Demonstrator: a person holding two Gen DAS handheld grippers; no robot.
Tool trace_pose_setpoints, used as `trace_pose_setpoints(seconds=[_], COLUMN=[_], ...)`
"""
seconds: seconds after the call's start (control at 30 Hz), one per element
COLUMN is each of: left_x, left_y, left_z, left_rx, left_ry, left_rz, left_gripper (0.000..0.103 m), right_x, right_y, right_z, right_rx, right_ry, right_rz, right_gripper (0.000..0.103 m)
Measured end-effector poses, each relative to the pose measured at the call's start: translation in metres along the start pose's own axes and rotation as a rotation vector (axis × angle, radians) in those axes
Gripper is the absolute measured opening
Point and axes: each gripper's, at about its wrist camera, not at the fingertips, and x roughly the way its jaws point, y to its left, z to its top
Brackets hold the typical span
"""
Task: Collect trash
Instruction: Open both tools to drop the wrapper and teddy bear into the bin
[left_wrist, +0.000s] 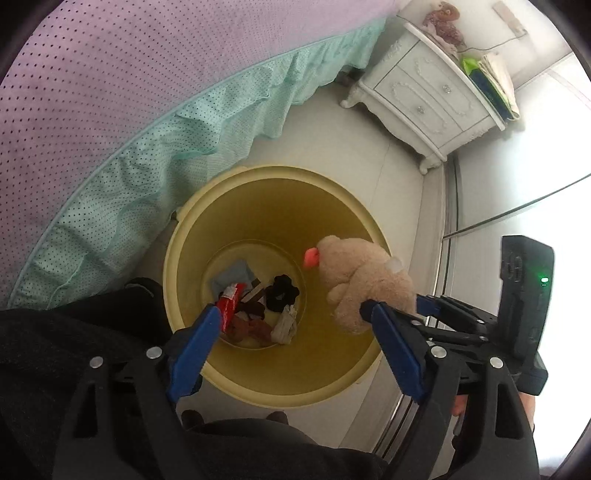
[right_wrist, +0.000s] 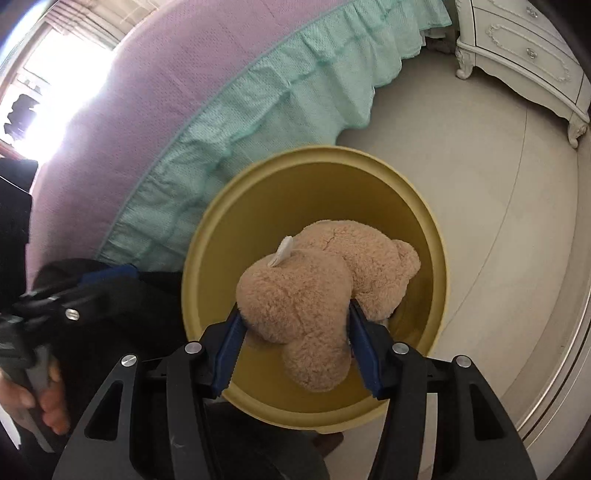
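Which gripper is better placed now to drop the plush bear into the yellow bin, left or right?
Right. The right gripper already grips the plush bear directly over the yellow bin. The left gripper is open and empty above the bin.

left gripper (left_wrist: 291, 328) jaws spread, right gripper (right_wrist: 295, 325) clamped

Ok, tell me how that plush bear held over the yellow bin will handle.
The plush bear probably squashes: the right gripper visibly sinks into its fur. Limbs hang loose, so likely floppy. It looks light, and should drop softly into the yellow bin.
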Motion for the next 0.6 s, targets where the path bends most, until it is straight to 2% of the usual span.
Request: trace_pose_setpoints(seconds=[0.03,0.07,0.1,0.13,0.3,0.4,0.5,0.6], left_x=[-0.001,-0.003,-0.004,-0.004,-0.014,-0.034,-0.076,-0.125], left_y=[0.001,0.001,0.001,-0.001,-0.002,-0.002,0.002,0.014], left_z=[0.0,0.001,0.0,0.002,0.003,0.001,0.0,-0.008], left_rx=[0.004,0.008,0.011,0.014,0.026,0.032,0.03,0.007], left_ry=[-0.003,-0.006,-0.009,-0.011,-0.047,-0.099,-0.212,-0.342], left_rz=[0.002,0.0,0.003,0.006,0.019,0.028,0.054,0.096], left_gripper=[0.084,0.084,0.084,0.084,0.084,0.084,0.084,0.088], right_x=[0.002,0.005,0.008,0.008,0.0,-0.018,-0.042,-0.066], right_y=[0.001,0.004,0.006,0.006,0.011,0.022,0.042,0.081], right_z=[-0.002,0.0,0.0,0.0,0.003,0.009,0.017,0.027], right_rx=[-0.01,-0.021,-0.03,-0.027,-0.029,-0.053,-0.1,-0.207], right_ry=[0.018,0.034,0.045,0.041,0.016,-0.063,-0.165,-0.267], right_rz=[-0.007,-0.018,-0.031,-0.036,-0.007,0.034,0.111,0.193], right_gripper=[0.057,0.066,0.082,0.087,0.086,0.086,0.086,0.086])
